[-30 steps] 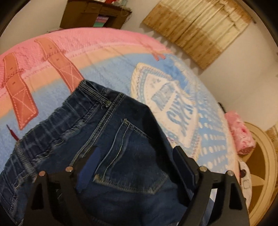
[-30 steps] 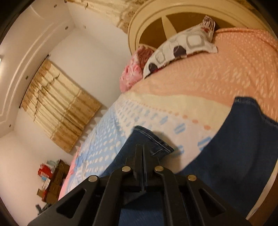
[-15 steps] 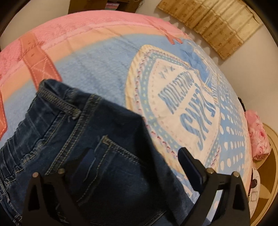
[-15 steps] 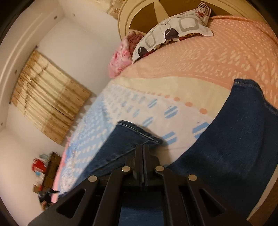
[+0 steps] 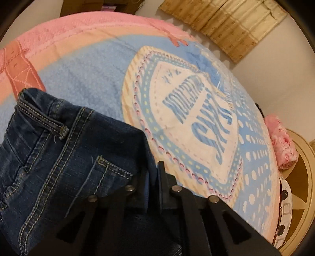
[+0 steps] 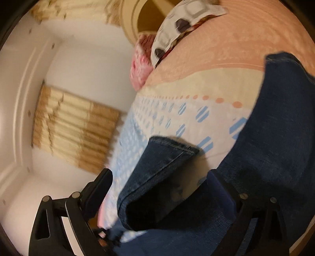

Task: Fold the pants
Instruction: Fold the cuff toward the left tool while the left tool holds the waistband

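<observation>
Dark blue jeans (image 5: 65, 157) lie on the bed, waistband and back pocket toward the left in the left wrist view. My left gripper (image 5: 152, 173) is shut on the right edge of the jeans beside the pocket. In the right wrist view one leg hem (image 6: 167, 153) lies between the fingers of my right gripper (image 6: 157, 181), which is open; the other leg (image 6: 275, 137) runs along the right side. The frame is blurred.
The bed has a blue, pink and peach blanket (image 5: 98, 69) with a cream emblem (image 5: 196, 122). Pillows (image 6: 177, 25) rest at the round headboard (image 5: 301, 177). A curtain (image 6: 74, 128) hangs on the wall. A shelf (image 5: 102, 6) stands beyond the bed.
My left gripper has shut on the jeans' edge after being open. My right gripper has opened and let go of the leg hem, and its view has swung.
</observation>
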### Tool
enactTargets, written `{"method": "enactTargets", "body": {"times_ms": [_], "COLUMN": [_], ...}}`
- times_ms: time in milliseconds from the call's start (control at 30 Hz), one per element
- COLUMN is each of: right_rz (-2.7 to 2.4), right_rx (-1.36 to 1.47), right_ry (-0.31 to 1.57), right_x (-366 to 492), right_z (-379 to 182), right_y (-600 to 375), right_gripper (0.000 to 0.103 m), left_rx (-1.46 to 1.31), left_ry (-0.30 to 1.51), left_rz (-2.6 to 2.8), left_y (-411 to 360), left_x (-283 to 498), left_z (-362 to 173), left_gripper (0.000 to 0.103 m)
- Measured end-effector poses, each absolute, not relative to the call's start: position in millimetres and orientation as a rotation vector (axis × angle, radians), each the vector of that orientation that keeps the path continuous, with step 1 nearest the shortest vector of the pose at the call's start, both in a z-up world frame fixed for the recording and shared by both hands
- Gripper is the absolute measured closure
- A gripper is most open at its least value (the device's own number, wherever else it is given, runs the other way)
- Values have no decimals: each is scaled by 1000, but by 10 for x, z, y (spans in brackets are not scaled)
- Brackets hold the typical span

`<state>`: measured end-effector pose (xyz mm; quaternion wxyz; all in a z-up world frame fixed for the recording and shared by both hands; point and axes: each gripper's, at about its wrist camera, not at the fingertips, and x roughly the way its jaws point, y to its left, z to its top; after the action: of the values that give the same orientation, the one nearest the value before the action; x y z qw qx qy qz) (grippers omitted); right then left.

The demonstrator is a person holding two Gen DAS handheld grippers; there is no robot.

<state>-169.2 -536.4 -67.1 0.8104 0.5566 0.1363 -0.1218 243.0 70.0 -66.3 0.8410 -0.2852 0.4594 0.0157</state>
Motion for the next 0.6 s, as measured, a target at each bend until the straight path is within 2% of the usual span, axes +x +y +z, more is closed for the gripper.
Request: {"method": "enactTargets", "body": {"times_ms": [133,200,333,400,433,467,533,600], "right_rz": [-179,-158,-131,-82,-68,-64,-110,-118], "right_rx": [1267,1261,1310,1361,1369,1368,1292,1209], "right_ry": [268,316,405,415,414,402,396,389], "right_x": [-1583,-1431,-1095,-920,-870,-830,-810,-767], "right_z": [-738,-760,-929,-1034,-1062,-1057,-928,-741], "right_y": [-5405,-5407,-5412,-5415,-5410,-5408,-5399,-5370], "right_gripper": [6,9,41,51,64,82,90,92], "left_rx": [-649,-644,-642,-644,-646,-650,-659,-667], "left_ry": [889,856,820,808,800,791,766,738], "left_rz": [-19,-43,-70,-80,-86,-93,-114,-132], "left_y": [756,765,784,802,818,833,856,898], "left_x": [2275,2209,2092,2041,2002,1965,1883,1787], "left_z": [-511,-408,-284,-243,-214,-180,-97,5], "left_gripper": [97,97,97,97,97,97,97,97]}}
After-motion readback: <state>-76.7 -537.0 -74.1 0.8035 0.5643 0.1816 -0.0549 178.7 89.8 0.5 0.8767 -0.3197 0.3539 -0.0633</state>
